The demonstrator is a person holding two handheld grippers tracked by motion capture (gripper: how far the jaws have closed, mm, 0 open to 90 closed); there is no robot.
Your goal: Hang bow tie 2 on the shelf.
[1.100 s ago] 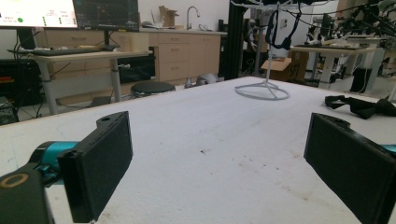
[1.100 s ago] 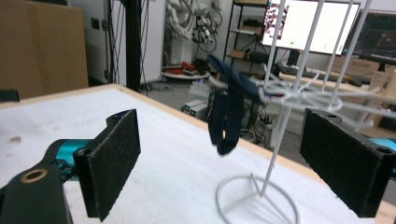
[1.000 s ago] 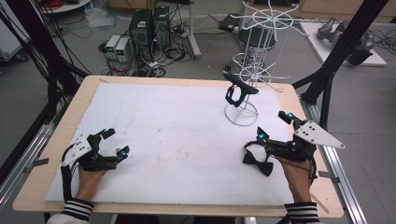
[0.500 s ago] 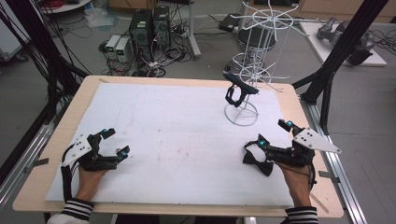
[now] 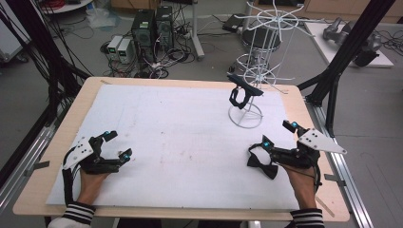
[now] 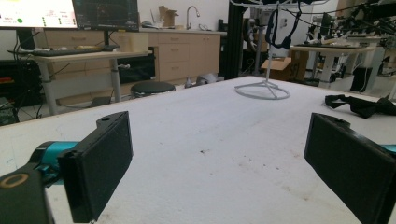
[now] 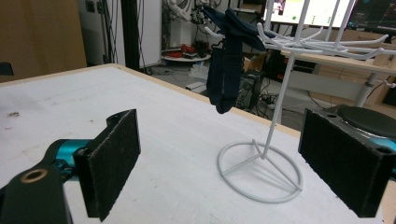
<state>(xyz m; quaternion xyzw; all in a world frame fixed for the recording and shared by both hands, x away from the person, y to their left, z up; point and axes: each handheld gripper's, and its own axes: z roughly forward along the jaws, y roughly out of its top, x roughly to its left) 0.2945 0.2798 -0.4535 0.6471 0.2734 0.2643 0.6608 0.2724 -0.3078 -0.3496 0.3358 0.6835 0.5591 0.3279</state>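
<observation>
Both my claws are down at the near edge of the counter, on the white sheet. Left claw sits near-left, jaws spread wide, nothing between them; the left gripper view confirms bare sheet between the pads. Right claw sits near-right, jaws also spread and empty; its own view looks between the pads at the rack.

Bow tie: black, lying flat on the sheet near-right, just beside the right claw on its left side, apparently touching the near finger or very close. I cannot tell contact for certain from above. It also appears at the far right of the left gripper view.

A second dark item already hangs on a lower arm of the white wire rack, which stands at the far right of the counter.

Judgement: work in hand is picking up the bow tie and hanging it on the rack. Grasp not yet made.

Risks from here:
- The right claw is aimed past the tie, at the rack. Closing now would catch nothing.
- The tie is thin and flat; pads may slide over it or pinch the sheet with it.
- Grabbing one wing only would let it dangle and swing, hard to hook.
- The rack looks light, on a wire ring base; a nudge could tip it or shake off the hung item.
</observation>
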